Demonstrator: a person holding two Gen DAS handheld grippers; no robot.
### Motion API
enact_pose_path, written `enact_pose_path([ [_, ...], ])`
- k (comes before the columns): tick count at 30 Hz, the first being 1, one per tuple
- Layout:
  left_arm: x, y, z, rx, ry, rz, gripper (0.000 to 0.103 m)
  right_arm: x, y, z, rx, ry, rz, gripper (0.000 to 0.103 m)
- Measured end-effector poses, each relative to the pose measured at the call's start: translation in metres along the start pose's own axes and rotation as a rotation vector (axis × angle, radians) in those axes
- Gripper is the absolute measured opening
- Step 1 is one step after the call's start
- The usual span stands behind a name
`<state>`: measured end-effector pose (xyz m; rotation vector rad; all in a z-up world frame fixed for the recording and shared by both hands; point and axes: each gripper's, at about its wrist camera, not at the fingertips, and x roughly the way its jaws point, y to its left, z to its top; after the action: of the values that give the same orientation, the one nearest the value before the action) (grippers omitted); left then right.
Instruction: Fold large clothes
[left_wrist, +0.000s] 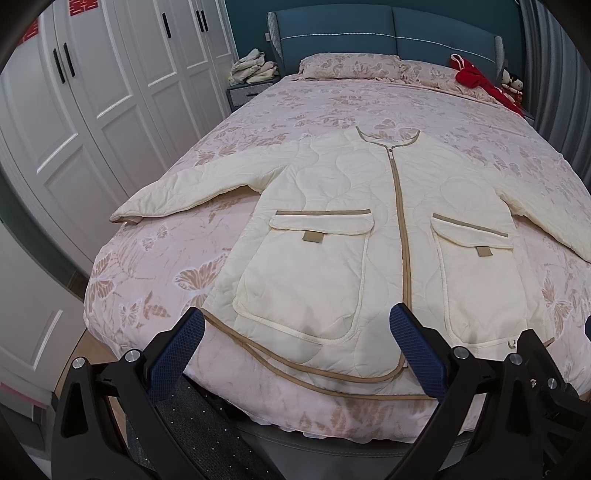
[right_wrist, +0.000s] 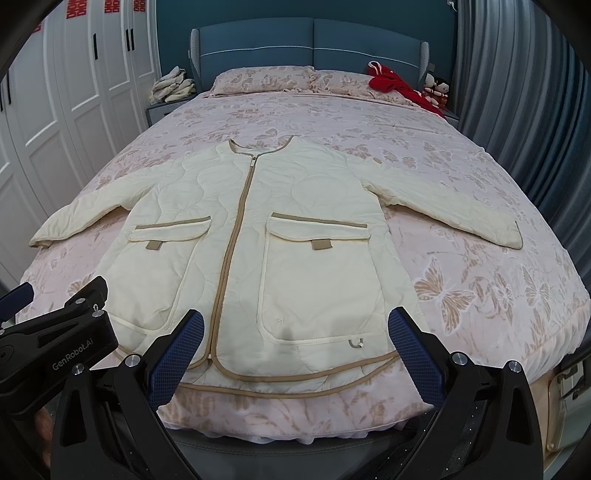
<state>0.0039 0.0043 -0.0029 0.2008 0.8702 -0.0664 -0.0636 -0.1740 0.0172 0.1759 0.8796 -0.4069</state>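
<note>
A cream quilted jacket (left_wrist: 354, 236) lay spread flat, front side up, across the near half of the bed (left_wrist: 147, 258), filling the centre of both wrist views. Its tan-edged zipper (left_wrist: 400, 229) was closed from the collar down to the hem, and both sleeves were stretched out to the sides, the one at the left of the frame reaching toward the bed's edge. Two large patch pockets with tan-trimmed flaps sat on either side of the zipper, and the rounded, tan-bound hem lay close to the foot of the bed at the lower middle of the frame. The left gripper (left_wrist: 299, 332) hovered over the hem at the lower centre of its view, its blue-padded fingers spread wide apart and holding nothing. The right gripper (right_wrist: 295, 332) hung likewise above the hem in its own view, fingers also wide apart and empty, while the left tool's black body showed at the lower left of that frame. The bed was covered with a pink butterfly-print quilt, with matching pillows (right_wrist: 264, 79) at the head. A red garment (right_wrist: 395, 85) lay at the upper right by the pillows, just beside two small dolls (right_wrist: 436, 88). A blue headboard (right_wrist: 310, 40) stood behind, a heap of pale clothes (right_wrist: 171, 86) rested on a nightstand at the upper left, and white wardrobe doors (left_wrist: 92, 92) lined the left side.
</note>
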Motion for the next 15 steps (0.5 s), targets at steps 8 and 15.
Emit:
enact_pose_path([
  [8,0.0001,0.0004,-0.0005,0.001,0.000,0.000,0.098,0.0008,0.0006,0.0001,-0.001,0.000,0.000,0.098],
  [15,0.0013,0.0015,-0.0009,-0.002,0.005,0.004,0.098,0.0030,0.0030,-0.0013,-0.002,0.004,0.000,0.098],
])
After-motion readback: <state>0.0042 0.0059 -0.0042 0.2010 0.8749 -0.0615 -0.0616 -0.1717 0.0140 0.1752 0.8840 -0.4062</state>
